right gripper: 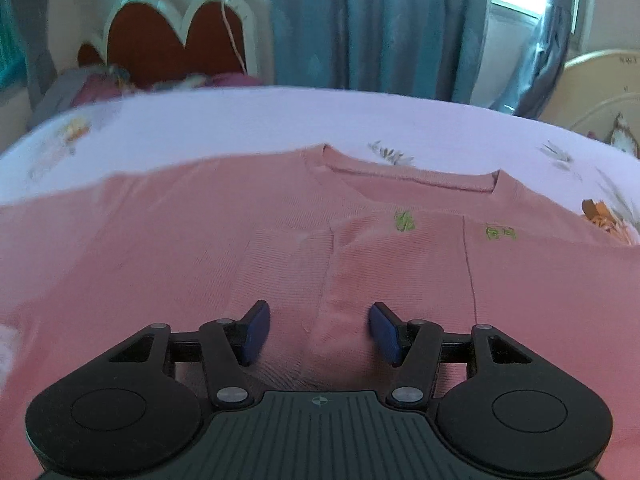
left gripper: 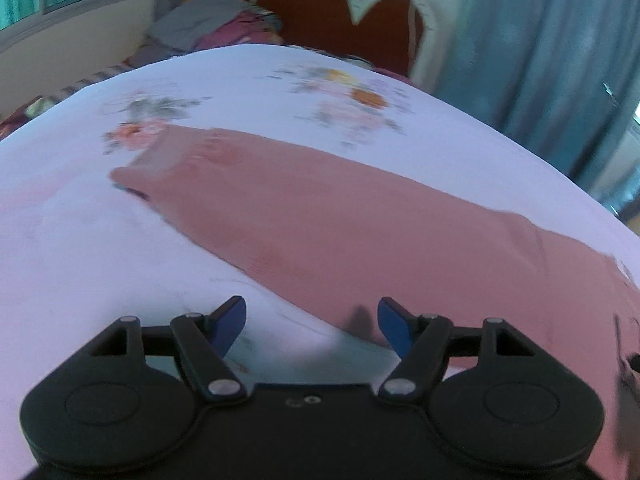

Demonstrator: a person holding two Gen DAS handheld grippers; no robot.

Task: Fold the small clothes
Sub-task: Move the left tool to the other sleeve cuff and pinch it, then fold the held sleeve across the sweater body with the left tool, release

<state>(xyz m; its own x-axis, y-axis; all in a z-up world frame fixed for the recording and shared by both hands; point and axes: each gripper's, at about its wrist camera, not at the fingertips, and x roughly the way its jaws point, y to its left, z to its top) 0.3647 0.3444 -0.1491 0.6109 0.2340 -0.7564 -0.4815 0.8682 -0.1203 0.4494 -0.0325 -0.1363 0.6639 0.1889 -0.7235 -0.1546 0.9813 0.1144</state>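
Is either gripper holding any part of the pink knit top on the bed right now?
No. The left gripper and right gripper both stand open above the pink knit top, with nothing pinched between their blue pads.

Pink sweater (right gripper: pixel 280 240) flat on floral bedsheet (right gripper: pixel 280 120), open empty right tongs (right gripper: pixel 319 330) just above its front.

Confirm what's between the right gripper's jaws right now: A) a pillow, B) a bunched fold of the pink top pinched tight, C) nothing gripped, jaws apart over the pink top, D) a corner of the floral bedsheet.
C: the right gripper has its jaws standing apart, and the pink top lies spread on the floral bedsheet beneath them, not pinched.
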